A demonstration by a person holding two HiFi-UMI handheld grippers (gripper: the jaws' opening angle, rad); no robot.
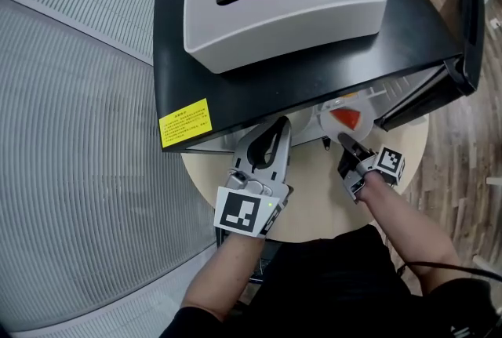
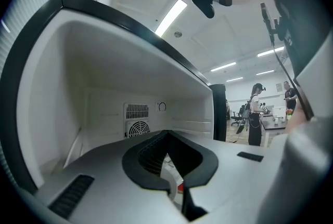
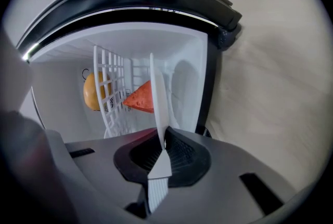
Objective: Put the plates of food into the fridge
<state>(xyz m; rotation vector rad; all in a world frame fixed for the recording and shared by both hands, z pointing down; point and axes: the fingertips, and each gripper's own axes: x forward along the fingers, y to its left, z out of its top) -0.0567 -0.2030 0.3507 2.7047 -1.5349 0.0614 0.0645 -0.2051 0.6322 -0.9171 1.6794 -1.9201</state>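
Note:
A small black fridge stands open on a round table. My right gripper is shut on the near rim of a white plate that carries a red-orange wedge of food. The plate sits at the fridge's mouth. In the right gripper view the plate stands on edge between the jaws of my right gripper, with the wedge beside a white wire shelf. My left gripper points into the fridge to the left of the plate. Its pads meet and nothing shows beyond them.
The fridge door hangs open at the right. A white tissue box lies on the fridge's top. A round orange food rests behind the shelf. A fan vent is on the white back wall. The beige table is under both hands.

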